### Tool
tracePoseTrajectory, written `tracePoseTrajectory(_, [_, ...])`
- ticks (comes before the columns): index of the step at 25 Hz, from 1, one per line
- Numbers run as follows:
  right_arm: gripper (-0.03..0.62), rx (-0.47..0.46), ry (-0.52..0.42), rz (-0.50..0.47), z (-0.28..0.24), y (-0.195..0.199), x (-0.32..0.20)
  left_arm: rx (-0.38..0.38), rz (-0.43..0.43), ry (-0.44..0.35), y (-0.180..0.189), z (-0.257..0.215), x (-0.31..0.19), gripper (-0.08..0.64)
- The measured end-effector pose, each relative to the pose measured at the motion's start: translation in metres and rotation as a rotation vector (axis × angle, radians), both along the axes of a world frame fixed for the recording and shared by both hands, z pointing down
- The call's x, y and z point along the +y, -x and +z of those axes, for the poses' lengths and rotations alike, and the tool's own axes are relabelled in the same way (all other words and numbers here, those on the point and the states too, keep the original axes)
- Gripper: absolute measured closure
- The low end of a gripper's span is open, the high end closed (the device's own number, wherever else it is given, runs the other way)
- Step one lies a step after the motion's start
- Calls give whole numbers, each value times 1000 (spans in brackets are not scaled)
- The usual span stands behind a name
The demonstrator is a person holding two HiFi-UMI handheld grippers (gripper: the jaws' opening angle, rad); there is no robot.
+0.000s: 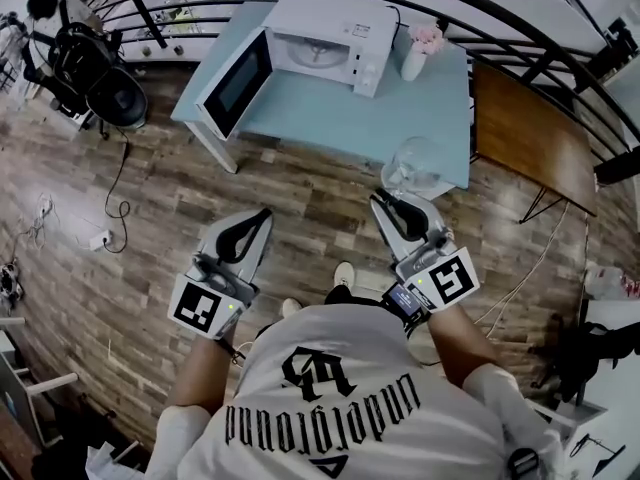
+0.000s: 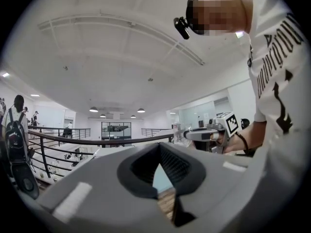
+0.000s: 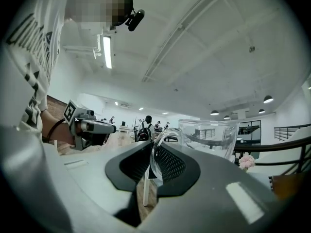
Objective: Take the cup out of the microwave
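A clear glass cup (image 1: 415, 163) hangs in the air over the near edge of the light blue table (image 1: 330, 118). My right gripper (image 1: 385, 200) is shut on its handle. In the right gripper view the handle sits pinched between the dark pads, with the cup (image 3: 209, 137) just beyond the gripper (image 3: 154, 154). The white microwave (image 1: 320, 43) stands at the table's far side with its door (image 1: 237, 83) swung open to the left; its turntable is bare. My left gripper (image 1: 262, 216) is shut and holds nothing, level above the wooden floor; its tips (image 2: 159, 152) meet.
A white vase of pink flowers (image 1: 418, 53) stands right of the microwave. A brown side table (image 1: 530, 138) is at the right. A curved black railing (image 1: 480, 8) runs behind the tables. Cables and a power strip (image 1: 100, 240) lie on the floor at left.
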State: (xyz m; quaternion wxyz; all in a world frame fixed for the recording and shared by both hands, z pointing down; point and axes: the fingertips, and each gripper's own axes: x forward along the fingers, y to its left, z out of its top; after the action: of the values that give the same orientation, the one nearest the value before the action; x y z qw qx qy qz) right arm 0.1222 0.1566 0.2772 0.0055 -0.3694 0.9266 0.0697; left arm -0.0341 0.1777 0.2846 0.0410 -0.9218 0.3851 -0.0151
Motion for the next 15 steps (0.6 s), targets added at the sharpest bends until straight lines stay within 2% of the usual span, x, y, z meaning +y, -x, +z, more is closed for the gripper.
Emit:
tracePoseTrajectory(4, [552, 2, -14, 18, -7, 18, 31, -3, 25, 26, 17, -4, 31, 511])
tracePoseTrajectory(15, [551, 6, -22, 48, -1, 53, 93, 1, 83, 20, 48, -5, 80, 511])
